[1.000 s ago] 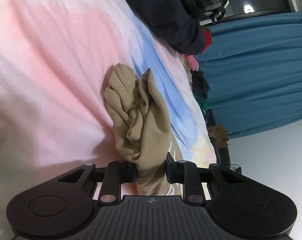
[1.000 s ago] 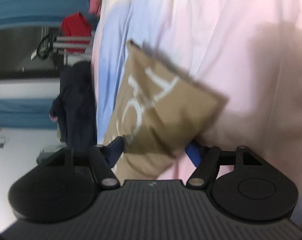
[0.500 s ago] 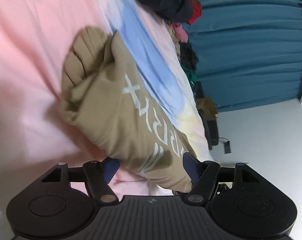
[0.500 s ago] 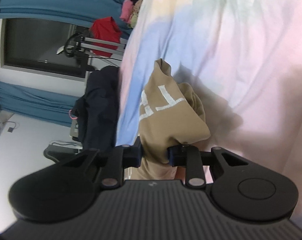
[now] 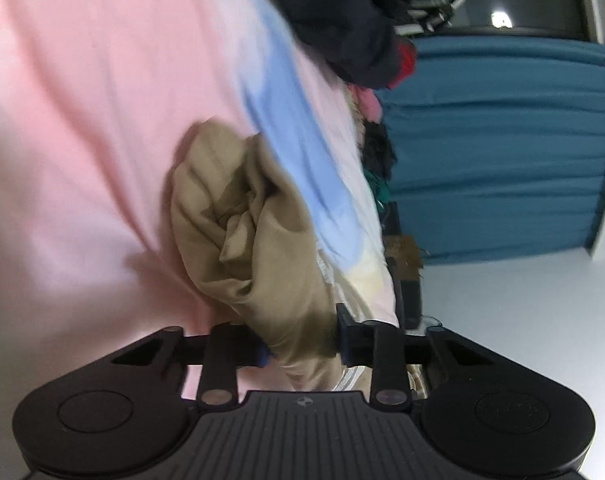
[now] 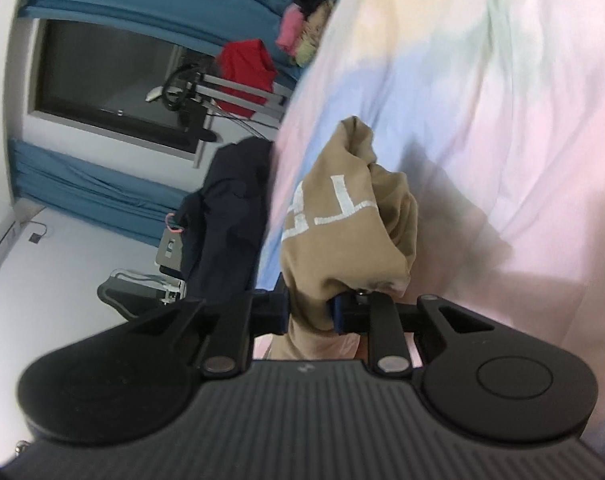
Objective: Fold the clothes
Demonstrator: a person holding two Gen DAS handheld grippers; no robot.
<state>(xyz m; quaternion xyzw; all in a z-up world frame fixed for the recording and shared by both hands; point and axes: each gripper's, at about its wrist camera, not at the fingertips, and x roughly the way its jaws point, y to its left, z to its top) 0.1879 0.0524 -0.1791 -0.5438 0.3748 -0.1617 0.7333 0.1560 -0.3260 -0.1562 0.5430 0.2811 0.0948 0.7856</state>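
Note:
A tan garment with white letters is bunched up over the pastel pink, blue and yellow bedsheet. In the left wrist view the garment hangs crumpled from my left gripper, whose jaws are shut on its cloth. In the right wrist view the same garment shows its white lettering, and my right gripper is shut on its lower bunched part. The sheet lies behind it.
A dark navy garment lies at the bed's far edge, also seen in the right wrist view. A pile of coloured clothes, a red cloth on a metal rack, teal curtains and white floor lie beyond the bed.
My left gripper, open half a second ago around the spread garment, has closed on bunched cloth. My right gripper stays shut on the garment. Both views have shifted a little.

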